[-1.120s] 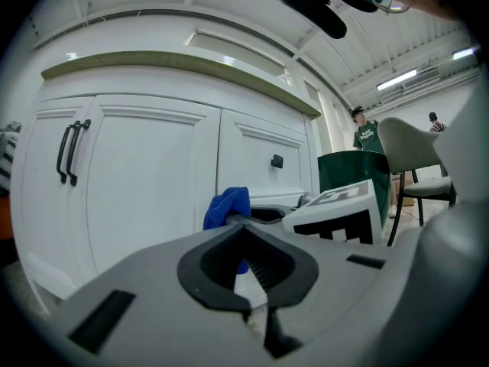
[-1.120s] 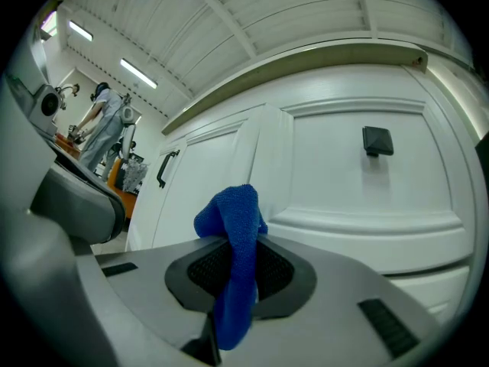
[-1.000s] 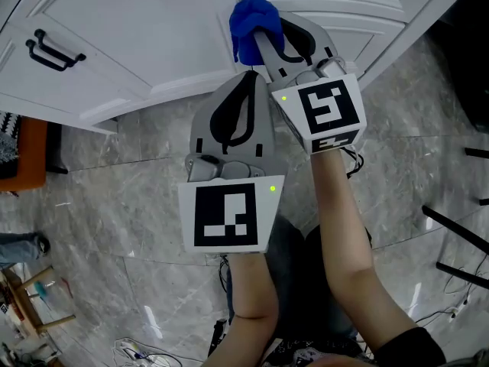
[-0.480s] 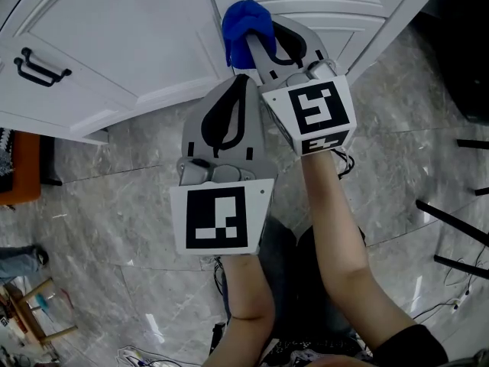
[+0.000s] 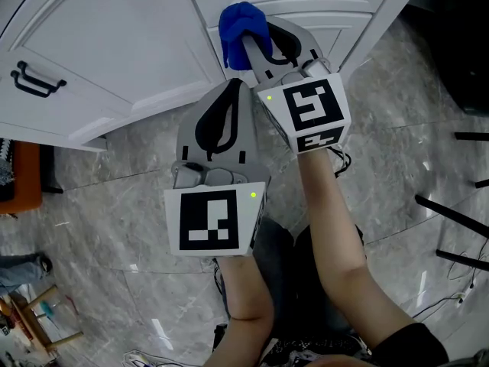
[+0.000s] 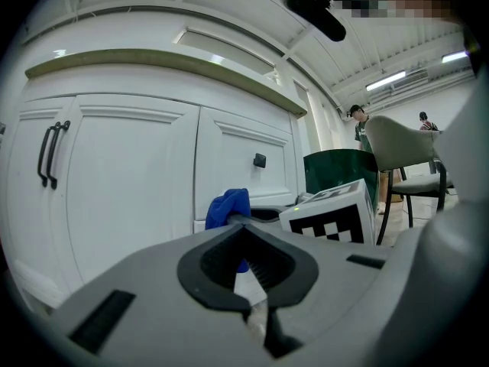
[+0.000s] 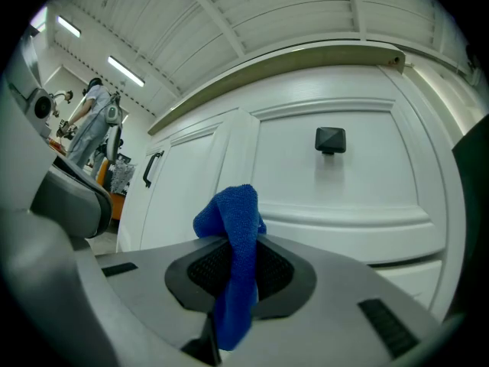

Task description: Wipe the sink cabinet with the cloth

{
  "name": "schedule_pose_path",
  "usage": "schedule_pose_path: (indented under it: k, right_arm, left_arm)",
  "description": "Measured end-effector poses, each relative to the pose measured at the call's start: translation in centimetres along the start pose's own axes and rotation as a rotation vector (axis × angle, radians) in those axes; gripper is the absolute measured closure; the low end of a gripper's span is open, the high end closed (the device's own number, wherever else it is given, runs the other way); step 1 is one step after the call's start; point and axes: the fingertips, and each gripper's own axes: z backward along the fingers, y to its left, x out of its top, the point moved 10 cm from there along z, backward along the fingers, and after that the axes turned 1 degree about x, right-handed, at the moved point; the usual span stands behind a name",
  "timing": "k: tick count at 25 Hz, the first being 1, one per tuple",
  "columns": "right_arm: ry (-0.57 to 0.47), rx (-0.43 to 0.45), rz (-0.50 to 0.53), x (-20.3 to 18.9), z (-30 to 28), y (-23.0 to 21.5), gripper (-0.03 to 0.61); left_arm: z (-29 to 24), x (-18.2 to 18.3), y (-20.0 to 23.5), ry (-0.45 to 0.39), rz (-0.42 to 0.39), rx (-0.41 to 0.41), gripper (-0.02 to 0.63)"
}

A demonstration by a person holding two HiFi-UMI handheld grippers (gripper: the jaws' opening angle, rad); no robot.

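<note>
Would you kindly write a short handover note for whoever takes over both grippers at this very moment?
Right gripper: shut on the blue terry cloth, whose bunched end sticks out past the jaw tips.
Left gripper: shut, empty, held beside the right one, slightly further back.
The cloth sits close to the white panelled sink cabinet, low on the door with the black square knob; contact cannot be confirmed.
Done: cloth in hand and at the cabinet. No wiped area is distinguishable.
To do: wipe the door fronts.
</note>
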Motion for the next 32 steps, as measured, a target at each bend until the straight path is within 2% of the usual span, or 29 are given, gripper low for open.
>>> schedule_pose_path:
  k: [10, 14, 18, 22, 26, 32]
  right_arm:
    - [0.006, -0.056, -0.017, -0.3, 1.0, -1.7, 0.52]
    - [0.012, -0.06, -0.018, -0.3, 1.2, -2.1, 0.52]
    - [0.014, -0.072, -0.026, -0.4, 1.3, -2.2, 0.52]
    - [0.018, -0.077, -0.021, -0.4, 1.5, -2.4, 0.52]
    - [0.031, -0.082, -0.01, -0.5, 1.7, -2.7, 0.52]
    - [0.047, -0.101, 0.002, -0.3, 2.1, -3.6, 0.52]
  left_arm:
    - [0.2, -0.1, -0.1, 0.017, -0.03, -0.032, 0.609]
    - [0.0, 0.1, -0.3, -0.002, 0.004, -0.024, 0.609]
    - [0.1, 0.0, -0.2, 0.008, -0.01, -0.033, 0.609]
    - [0.0, 0.0, -0.3, -0.006, 0.017, -0.026, 0.609]
    - [0.0, -0.2, -0.3, 0.012, -0.02, -0.044, 0.609]
    - [-0.5, -0.1, -1.0, 0.006, -0.015, -0.064, 0.609]
